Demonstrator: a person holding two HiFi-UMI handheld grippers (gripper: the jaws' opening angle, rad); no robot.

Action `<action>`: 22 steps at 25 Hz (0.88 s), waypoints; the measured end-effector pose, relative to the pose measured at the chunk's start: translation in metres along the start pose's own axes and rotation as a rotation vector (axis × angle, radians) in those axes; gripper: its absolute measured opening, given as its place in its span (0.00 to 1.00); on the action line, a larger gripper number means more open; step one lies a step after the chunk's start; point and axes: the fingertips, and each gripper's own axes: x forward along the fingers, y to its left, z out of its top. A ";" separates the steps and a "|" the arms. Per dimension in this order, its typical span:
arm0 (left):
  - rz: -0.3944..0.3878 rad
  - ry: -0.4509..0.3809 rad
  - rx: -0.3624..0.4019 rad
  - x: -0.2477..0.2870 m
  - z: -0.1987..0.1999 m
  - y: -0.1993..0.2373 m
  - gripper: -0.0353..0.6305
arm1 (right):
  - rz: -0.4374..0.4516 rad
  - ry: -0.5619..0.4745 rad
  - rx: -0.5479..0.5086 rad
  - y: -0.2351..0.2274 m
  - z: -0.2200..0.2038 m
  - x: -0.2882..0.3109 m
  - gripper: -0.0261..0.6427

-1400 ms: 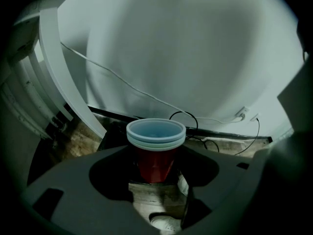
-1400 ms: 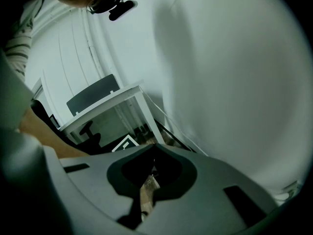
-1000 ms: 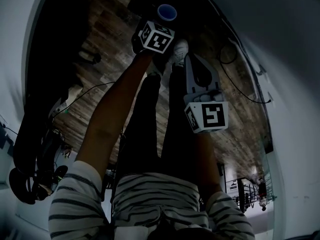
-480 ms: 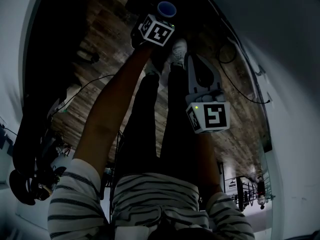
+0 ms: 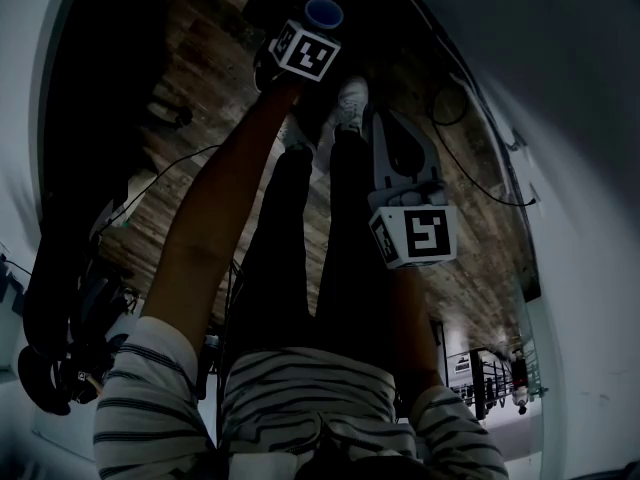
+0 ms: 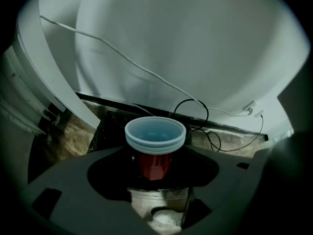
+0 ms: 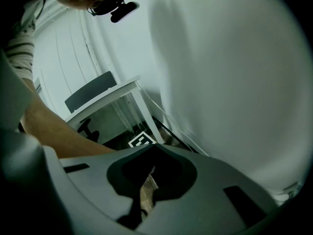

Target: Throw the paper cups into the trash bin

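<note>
Left gripper [image 6: 155,156] lower than before, pinching stacked paper cups [image 6: 155,133] (right gripper [image 7: 150,148] pressed together)

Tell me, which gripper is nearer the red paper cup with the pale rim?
Left. The left gripper grips the red paper cup with the pale rim between its jaws; the right gripper hangs well apart from it, jaws together, empty.

1. The floor [image 5: 215,68] is dark wooden planking that runs up to a pale wall.
2. The person's white sneakers [image 5: 352,103] stand on the boards.
3. A black-lined trash bin [image 6: 108,126] stands near the wall.
4. A black cable [image 6: 207,110] loops along the wall's foot.
5. A thinner cable [image 5: 165,171] trails across the left side.
</note>
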 end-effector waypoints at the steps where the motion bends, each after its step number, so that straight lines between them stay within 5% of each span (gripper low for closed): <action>1: 0.001 -0.001 -0.004 0.001 0.001 0.001 0.49 | 0.000 0.002 0.000 0.000 -0.001 0.000 0.05; 22: 0.004 -0.021 -0.060 -0.003 -0.004 -0.002 0.50 | 0.001 -0.006 0.003 0.001 0.005 0.001 0.05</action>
